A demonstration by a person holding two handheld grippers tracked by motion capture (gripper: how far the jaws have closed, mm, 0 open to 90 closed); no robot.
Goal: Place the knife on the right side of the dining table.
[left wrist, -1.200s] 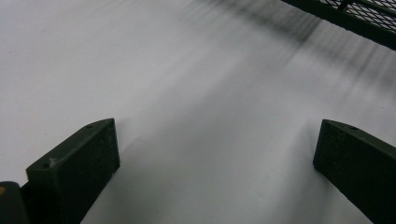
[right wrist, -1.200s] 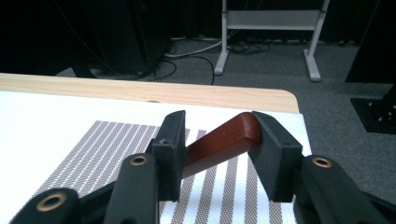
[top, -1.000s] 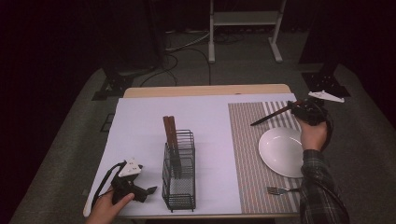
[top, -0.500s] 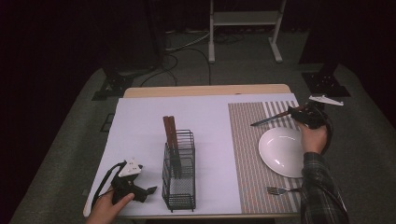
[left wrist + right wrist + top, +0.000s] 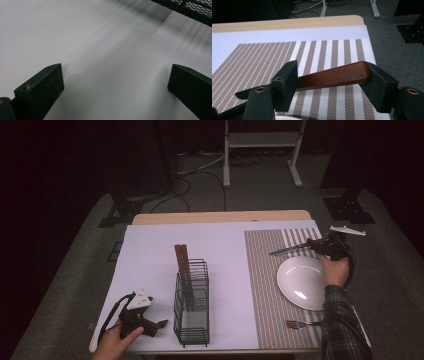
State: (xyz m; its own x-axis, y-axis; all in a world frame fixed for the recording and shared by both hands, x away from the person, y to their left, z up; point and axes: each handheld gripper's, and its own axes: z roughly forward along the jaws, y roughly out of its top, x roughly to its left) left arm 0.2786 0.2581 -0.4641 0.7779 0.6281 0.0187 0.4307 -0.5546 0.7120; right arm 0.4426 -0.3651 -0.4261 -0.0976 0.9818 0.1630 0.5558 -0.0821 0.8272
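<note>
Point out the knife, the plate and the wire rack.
knife [image 5: 334, 76]: right gripper view, middle of its wooden handle.
plate [image 5: 300, 282]: high view, bare white centre.
wire rack [image 5: 192, 320]: high view, front mesh wall.

The knife [image 5: 334, 76] has a reddish-brown wooden handle and a dark blade. The placemat [image 5: 270, 270] is brown woven stuff with white stripes, thin at one side and broad at the other. The plate [image 5: 302, 282] is plain white. The rack [image 5: 192, 305] is black wire mesh and holds reddish-brown handles [image 5: 181, 260]. The worktop [image 5: 220, 216] is pale wood under a white sheet [image 5: 150, 255]. The fork [image 5: 300, 324] is silver. Both claws are black.
</note>
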